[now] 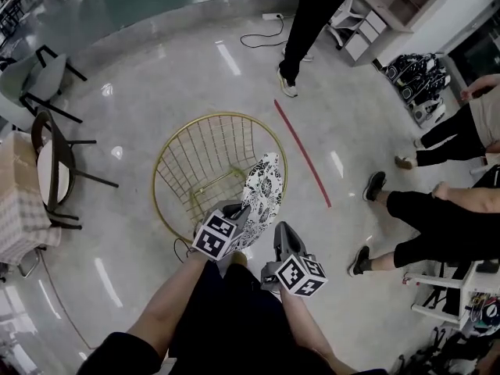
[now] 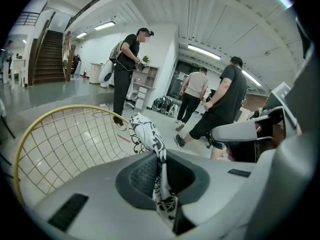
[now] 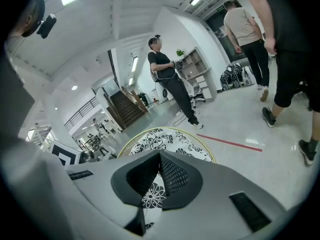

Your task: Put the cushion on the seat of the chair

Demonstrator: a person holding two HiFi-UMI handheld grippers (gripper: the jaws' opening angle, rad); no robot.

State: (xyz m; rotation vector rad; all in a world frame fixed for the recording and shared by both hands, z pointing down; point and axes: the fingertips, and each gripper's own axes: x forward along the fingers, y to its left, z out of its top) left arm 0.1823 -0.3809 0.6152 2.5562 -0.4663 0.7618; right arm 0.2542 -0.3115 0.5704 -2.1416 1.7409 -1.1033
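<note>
Holding a black-and-white flowery cushion (image 1: 264, 187) up on its edge, right over the front of a round gold wire chair (image 1: 195, 158). Not lying down in the chair yet. Pinched at its near, lower edge by the left gripper (image 1: 243, 209), with the jaws pressed together on the cloth. Plain to see in the left gripper view, with a fold of the cloth squeezed tight between the jaws and hanging down below them. Pinched along the same edge by the right gripper (image 1: 280, 230) too, just beside the left one, jaws closed on the cloth, with one flower showing in the gap under the tips. Looking along the right gripper, facing the flat side of the cushion, with the gold rim (image 3: 208, 151) curving round behind it. Down below, a shiny pale floor (image 1: 141, 92), with a thin red line (image 1: 303, 153) just past the gold wire chair. Off to the left, a dark chair (image 1: 56, 170) beside a desk (image 1: 17, 201) with a checked cloth on it. Farther off, a person in black (image 1: 306, 30) standing, and other people's legs (image 1: 426, 237) at the right
</note>
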